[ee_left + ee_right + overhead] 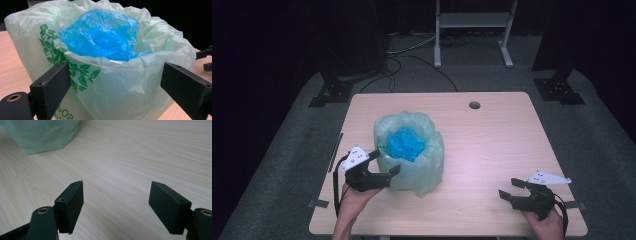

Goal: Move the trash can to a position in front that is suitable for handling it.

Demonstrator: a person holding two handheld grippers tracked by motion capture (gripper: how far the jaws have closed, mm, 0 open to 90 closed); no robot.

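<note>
Two claws wide open, empty; green bag on pale wood table; dark room.

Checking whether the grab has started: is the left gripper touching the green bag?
Cannot tell. In the left gripper view, the left gripper has open jaws flanking the green bag, any gap unclear.

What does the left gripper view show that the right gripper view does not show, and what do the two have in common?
The left gripper view alone shows the crumpled blue plastic inside the pale green bag, the green leaf print on the bag's side, and the left hand-held gripper with its jaws open on either side of the bag.

The right gripper view alone shows the right hand-held gripper, open over bare table, apart from the bag.

Both views show part of the pale green bag, the light wooden table, and a pair of open black jaws.
</note>
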